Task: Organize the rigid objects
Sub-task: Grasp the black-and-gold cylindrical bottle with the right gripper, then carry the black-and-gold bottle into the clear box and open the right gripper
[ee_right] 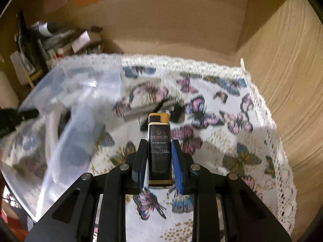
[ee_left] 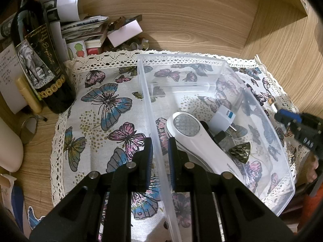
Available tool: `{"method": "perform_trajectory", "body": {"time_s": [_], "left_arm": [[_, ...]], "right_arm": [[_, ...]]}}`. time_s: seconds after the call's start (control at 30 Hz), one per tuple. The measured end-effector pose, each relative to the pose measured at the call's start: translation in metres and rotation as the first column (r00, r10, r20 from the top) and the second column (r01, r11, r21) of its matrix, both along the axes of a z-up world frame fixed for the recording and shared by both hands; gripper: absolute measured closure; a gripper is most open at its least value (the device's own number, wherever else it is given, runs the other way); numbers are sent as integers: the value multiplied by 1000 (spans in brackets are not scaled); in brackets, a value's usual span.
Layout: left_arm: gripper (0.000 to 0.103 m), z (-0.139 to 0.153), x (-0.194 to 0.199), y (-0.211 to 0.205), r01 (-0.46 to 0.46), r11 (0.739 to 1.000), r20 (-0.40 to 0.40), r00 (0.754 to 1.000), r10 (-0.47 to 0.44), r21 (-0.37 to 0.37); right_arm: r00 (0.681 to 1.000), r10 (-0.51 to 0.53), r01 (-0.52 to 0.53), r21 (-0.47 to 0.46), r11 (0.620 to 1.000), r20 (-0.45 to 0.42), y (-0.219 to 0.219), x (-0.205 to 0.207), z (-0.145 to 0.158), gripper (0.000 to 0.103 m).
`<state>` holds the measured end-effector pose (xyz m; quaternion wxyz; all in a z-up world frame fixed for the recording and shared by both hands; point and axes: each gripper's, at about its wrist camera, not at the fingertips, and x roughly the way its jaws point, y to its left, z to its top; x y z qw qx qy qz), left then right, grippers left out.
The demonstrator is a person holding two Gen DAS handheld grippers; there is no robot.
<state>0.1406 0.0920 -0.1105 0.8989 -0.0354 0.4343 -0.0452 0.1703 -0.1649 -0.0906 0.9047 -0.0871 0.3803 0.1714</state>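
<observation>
Left gripper (ee_left: 160, 151): jaws nearly closed, clamped on the left wall of the bin (ee_left: 155, 141); 1 blue pad sits outside the wall, 1 inside.
Left pose: angled down toward the cloth (ee_left: 97, 121), fingers pointing along the bin wall.
Right gripper (ee_right: 158, 155): jaws narrowed onto the lighter (ee_right: 159, 149); both pads press its 2 long sides.
Right pose: angled down over the cloth, to the right of the bin; in the left wrist view it appears at the far right edge (ee_left: 298, 125), outside the bin's right wall.
Lighter: black body with gold cap, printed "CERTIFICATE", upright between the fingers with cap pointing away from the camera; it appears clear of the cloth, contact cannot be confirmed.
Bin: clear plastic, rectangular, resting on the cloth; 1 clear divider crosses it near the far end.
Bin contents: white handheld device (ee_left: 193, 135) lying diagonally; white plug adapter (ee_left: 224, 119) just beside its head; dark ridged cone (ee_left: 241, 151) against its right side.
Cloth: butterfly print with lace edge, spread on a wooden surface.
Metal cylinder (ee_right: 149, 109): lies on the cloth beyond the lighter, blurred.
Bottle (ee_left: 40, 64): dark glass, standing at the cloth's left edge.
Clutter (ee_left: 97, 32): papers and small boxes piled behind the bottle.
</observation>
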Motion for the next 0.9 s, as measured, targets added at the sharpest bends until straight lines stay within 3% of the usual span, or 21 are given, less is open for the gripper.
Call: {"method": "perform_trajectory", "body": {"time_s": [0.47,0.9], "left_arm": [[90,1,1,-2,2,1000,1,1000,-2,-2],[90,0,1,0,4,1000,6,1000,-4,-17]], "right_arm": [[978,152,-158,31,987,144,50,-3,47,81],[953,284,-285,-6,959,104,110,0,37,81]]}}
